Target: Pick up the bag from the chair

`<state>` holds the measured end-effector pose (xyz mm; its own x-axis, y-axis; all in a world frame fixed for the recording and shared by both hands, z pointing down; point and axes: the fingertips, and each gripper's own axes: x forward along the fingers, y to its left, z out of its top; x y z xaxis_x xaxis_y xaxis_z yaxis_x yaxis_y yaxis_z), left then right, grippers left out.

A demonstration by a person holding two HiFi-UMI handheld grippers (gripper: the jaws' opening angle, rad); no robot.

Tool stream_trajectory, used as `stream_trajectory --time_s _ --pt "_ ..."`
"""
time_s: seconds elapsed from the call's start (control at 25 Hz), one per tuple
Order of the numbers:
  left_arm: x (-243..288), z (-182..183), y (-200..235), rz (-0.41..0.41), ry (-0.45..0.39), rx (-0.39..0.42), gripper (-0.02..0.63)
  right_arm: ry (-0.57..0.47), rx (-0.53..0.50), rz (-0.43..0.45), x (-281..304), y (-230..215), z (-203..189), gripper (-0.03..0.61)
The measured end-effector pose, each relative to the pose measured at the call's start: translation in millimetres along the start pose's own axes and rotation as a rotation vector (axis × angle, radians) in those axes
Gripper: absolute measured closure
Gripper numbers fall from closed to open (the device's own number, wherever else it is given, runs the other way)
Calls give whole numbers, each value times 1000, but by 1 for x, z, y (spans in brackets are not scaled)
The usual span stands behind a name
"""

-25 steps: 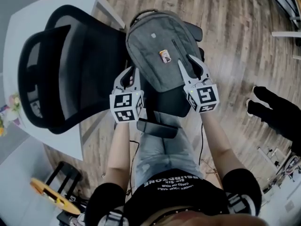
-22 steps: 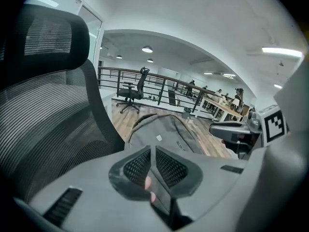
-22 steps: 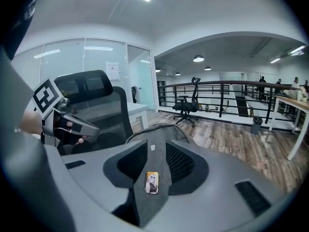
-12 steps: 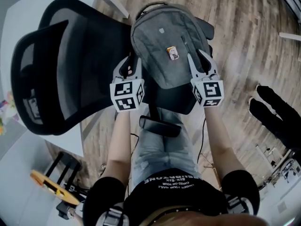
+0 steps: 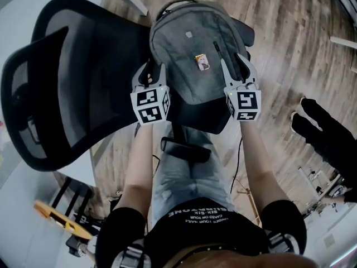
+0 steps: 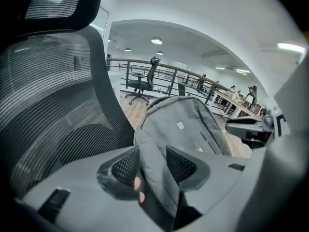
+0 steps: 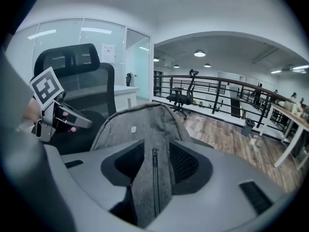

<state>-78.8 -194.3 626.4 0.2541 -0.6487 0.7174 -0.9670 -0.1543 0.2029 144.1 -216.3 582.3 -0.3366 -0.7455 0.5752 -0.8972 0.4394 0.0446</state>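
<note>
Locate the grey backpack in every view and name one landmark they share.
Head view: backpack upper centre.
Left gripper view: backpack centre, right of middle.
Right gripper view: backpack lower centre.
Shared landmark: black mesh chair back, left of it throughout.

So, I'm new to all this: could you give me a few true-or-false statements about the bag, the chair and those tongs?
1. The bag rests on the seat of the chair. True.
2. The bag is red. False: it is grey.
3. The left tongs and the right tongs each have part of the bag between their jaws. True; both pairs of jaws have just been opening and do not clamp it.
4. The chair is white. False: it is black.
5. The bag's carry handle points towards the person. False: it points away.
</note>
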Motion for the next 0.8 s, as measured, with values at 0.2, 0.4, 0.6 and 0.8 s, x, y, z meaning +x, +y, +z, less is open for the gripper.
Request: stream_trajectory --time_s 0.2,0.4,0.6,0.8 --pt "17 -13 4 7 48 -7 449 32 -18 -8 12 -8 -10 417" --pt "30 -23 11 27 66 -17 449 50 -18 -40 19 -25 -18 405" --pt "43 -40 18 28 108 -33 449 95 3 -75 24 -43 -39 366" --pt "54 -48 16 16 126 -62 449 130 11 -87 28 -53 -61 347"
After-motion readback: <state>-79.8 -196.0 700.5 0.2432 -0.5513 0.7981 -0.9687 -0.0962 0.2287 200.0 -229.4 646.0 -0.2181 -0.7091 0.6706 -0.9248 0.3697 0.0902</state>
